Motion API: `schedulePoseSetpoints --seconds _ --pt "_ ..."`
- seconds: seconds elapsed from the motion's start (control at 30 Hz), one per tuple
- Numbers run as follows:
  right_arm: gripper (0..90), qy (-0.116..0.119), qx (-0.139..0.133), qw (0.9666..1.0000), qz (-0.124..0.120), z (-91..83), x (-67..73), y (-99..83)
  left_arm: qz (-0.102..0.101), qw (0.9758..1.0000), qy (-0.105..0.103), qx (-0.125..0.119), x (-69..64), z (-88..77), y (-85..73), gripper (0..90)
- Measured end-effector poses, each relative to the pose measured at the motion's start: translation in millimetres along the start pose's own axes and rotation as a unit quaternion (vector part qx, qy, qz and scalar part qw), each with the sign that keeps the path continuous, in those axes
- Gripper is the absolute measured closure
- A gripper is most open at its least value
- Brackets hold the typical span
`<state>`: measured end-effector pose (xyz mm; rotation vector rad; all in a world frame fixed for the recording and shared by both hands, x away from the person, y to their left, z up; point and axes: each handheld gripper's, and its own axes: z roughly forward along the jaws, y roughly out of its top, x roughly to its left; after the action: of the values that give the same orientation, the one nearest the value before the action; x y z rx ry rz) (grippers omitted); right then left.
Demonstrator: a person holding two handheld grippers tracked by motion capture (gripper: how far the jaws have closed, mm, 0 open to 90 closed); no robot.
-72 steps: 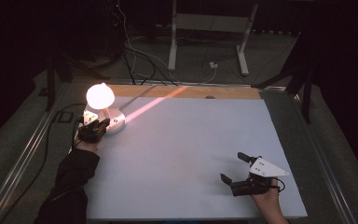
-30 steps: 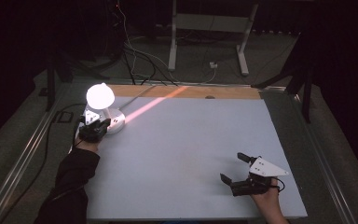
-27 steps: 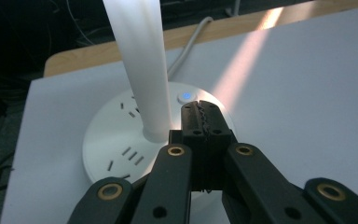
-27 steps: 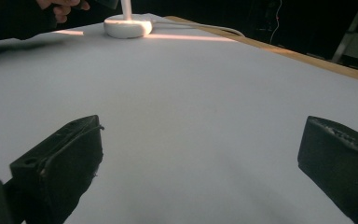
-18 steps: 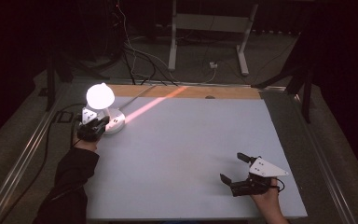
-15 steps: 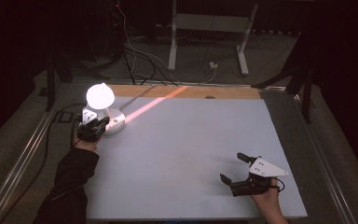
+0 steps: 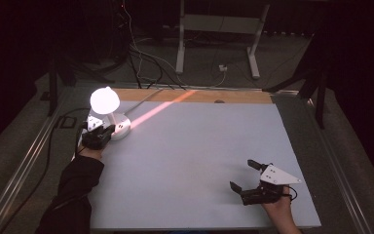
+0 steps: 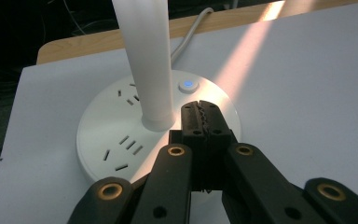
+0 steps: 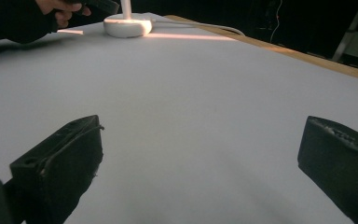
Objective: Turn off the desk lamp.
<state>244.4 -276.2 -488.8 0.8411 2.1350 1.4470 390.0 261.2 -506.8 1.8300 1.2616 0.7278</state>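
Now we are resting the closed left gripper on the lamp base, just beside its lit button, while our right gripper is idling open, well apart from the lamp.

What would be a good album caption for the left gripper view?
Shut left gripper poised over the round white lamp base, just short of its glowing blue button.

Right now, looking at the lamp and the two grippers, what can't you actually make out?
- Lamp head: high view, glare washes out its shape; left gripper view, the top edge cuts it off above the stem.
- Left gripper tips: left gripper view, shut over the lamp base short of the lit button; contact with the base unclear.
- Right gripper: high view, open; the person's arm is cut off by the bottom edge.
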Motion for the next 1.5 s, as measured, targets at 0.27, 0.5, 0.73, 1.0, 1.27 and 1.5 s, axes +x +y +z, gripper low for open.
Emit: schedulePoseSetpoints --seconds 0.27,0.5,0.73,1.0,1.27,1.5 --pt "0.0 0.001 0.000 1.0000 0.000 0.2 -0.2 -0.1 0.006 0.9999 0.000 0.010 -1.9 4.3 -3.2 90.0" --pt "0.0 0.003 0.002 1.0000 0.001 0.5 -0.2 -0.3 0.009 0.9998 -0.001 0.016 -2.3 6.9 -5.8 90.0" --pt "0.0 0.004 0.003 1.0000 0.000 0.7 -0.2 -0.4 0.013 0.9998 0.000 0.016 -2.2 8.0 -6.8 90.0" --pt "0.0 0.005 0.006 1.0000 0.001 1.3 0.5 -0.5 0.006 0.9997 -0.007 0.021 -0.8 7.7 -5.8 90.0" --pt "0.0 0.004 0.004 1.0000 0.001 0.1 -0.5 -0.4 -0.005 1.0000 -0.004 0.005 -3.9 -4.7 4.8 90.0" --pt "0.0 0.003 0.003 1.0000 0.001 -0.8 -0.7 -0.3 -0.019 0.9998 0.002 0.004 -6.6 -16.9 11.3 83.4"
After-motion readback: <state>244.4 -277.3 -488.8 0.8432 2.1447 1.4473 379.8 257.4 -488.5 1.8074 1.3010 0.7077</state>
